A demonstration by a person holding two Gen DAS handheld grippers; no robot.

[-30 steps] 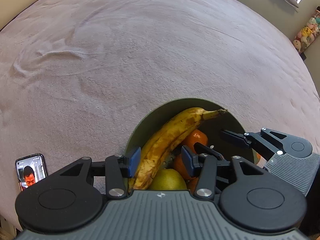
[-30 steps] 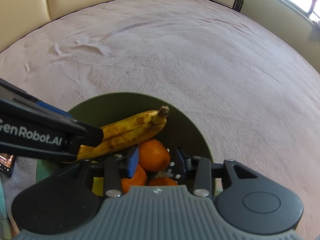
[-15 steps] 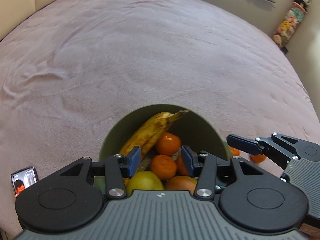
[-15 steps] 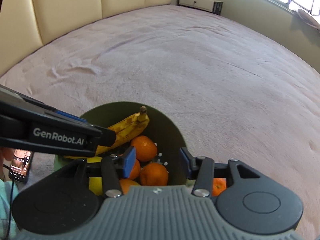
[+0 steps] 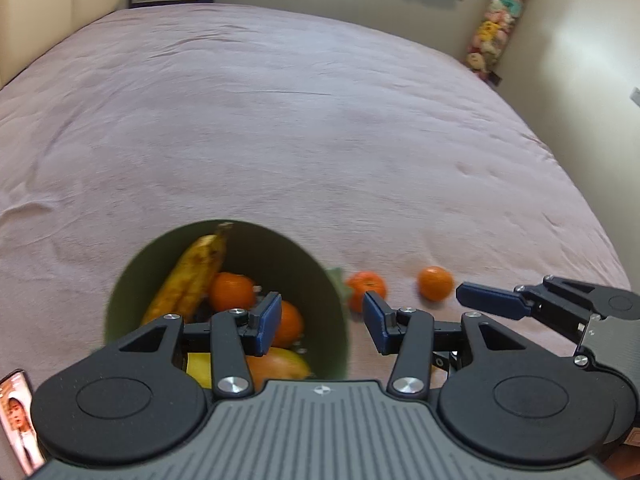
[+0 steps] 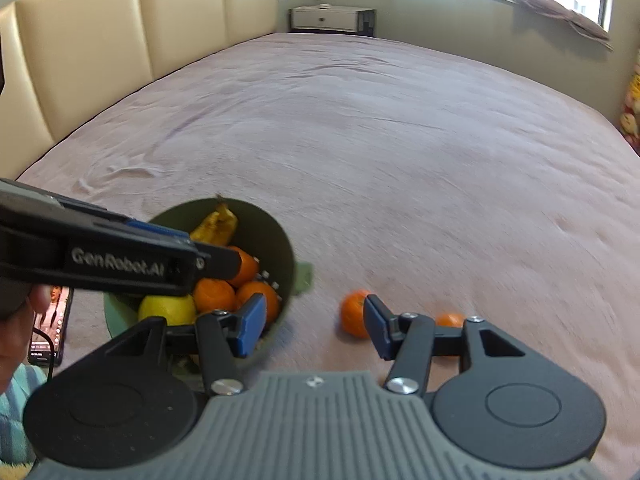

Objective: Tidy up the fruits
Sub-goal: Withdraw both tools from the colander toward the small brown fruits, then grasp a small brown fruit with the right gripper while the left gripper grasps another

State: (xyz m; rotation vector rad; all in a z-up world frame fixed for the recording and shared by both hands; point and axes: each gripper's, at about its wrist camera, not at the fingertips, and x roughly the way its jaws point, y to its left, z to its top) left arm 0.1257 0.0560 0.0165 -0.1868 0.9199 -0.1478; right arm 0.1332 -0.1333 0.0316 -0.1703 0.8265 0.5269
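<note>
The green bowl point(image 5: 224, 240) is sitting on the pink bedspread point(image 5: 320, 120), holding a spotted banana point(image 5: 192, 276), several tangerines and a yellow fruit point(image 6: 168, 309) low at its near side. Two more tangerines are lying loose on the bedspread just to the right of it: one point(image 5: 366, 286) near the bowl's wall, the other point(image 5: 435, 282) a little further out. A second ago both cameras were looking straight down into the bowl; now both are looking from further back and to the right, bringing the loose pair into view. The right gripper point(image 6: 312, 328) has just been opening and is standing apart with nothing between its jaws, the nearer tangerine showing just beyond it. The left gripper point(image 5: 320, 326) is also standing apart and empty. Those two tangerines are probably what is left to collect.
</note>
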